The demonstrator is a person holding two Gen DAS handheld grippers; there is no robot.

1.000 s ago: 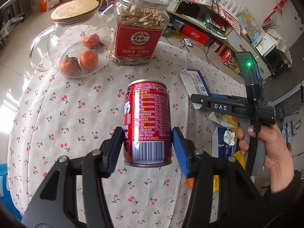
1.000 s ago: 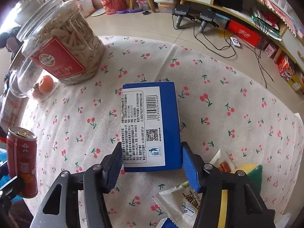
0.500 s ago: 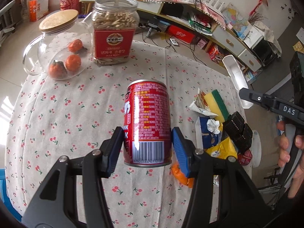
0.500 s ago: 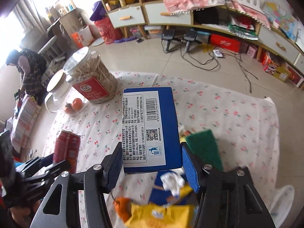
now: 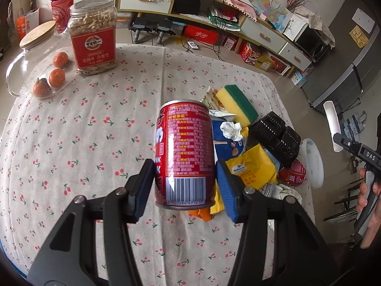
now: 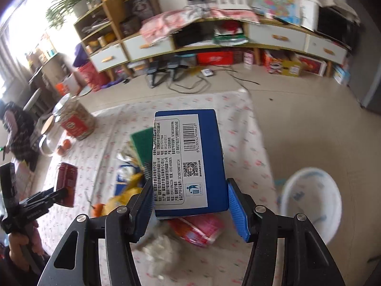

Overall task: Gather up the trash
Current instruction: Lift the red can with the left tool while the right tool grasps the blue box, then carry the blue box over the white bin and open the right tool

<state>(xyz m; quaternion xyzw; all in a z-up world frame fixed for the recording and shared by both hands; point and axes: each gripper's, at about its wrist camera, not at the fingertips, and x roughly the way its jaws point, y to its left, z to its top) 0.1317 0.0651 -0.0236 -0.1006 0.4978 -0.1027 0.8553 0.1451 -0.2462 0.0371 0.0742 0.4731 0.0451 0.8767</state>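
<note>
I'm mid-carry on both sides, so this reads as the transport step: two bits of trash lifted, neither binned yet.

Left claw (image 5: 184,178) is clamped on the red can (image 5: 184,152), pads pressing its lower half, can upright and clear of the cherry-print tablecloth (image 5: 71,143). Ahead and to the left of that claw stand the glass jug (image 5: 38,69) w/ oranges and the snack jar (image 5: 94,35); I judge those aren't trash (sealed, full), so leave them. Just ahead and to the right of the claw is the trash pile: sponge (image 5: 238,104), crumpled tissue (image 5: 231,130), yellow packet (image 5: 252,166), black tray (image 5: 276,140).

Right claw (image 6: 189,200) is gripping the blue box (image 6: 190,159), label side up, pads on both long edges near its base. Below and left of it the pile shows, blurred; a red wrapper (image 6: 197,228) sits right under the fingers. To the right of the claw and lower, off the table edge, is the white bin (image 6: 312,202), mouth open.

Next, as I judge it: bring the box over the bin's mouth, centre it, then let go. Box is wide vs. the bin opening, so tip it end-first. The can should go after that, approx. same path, w/o the two rigs crossing.
</note>
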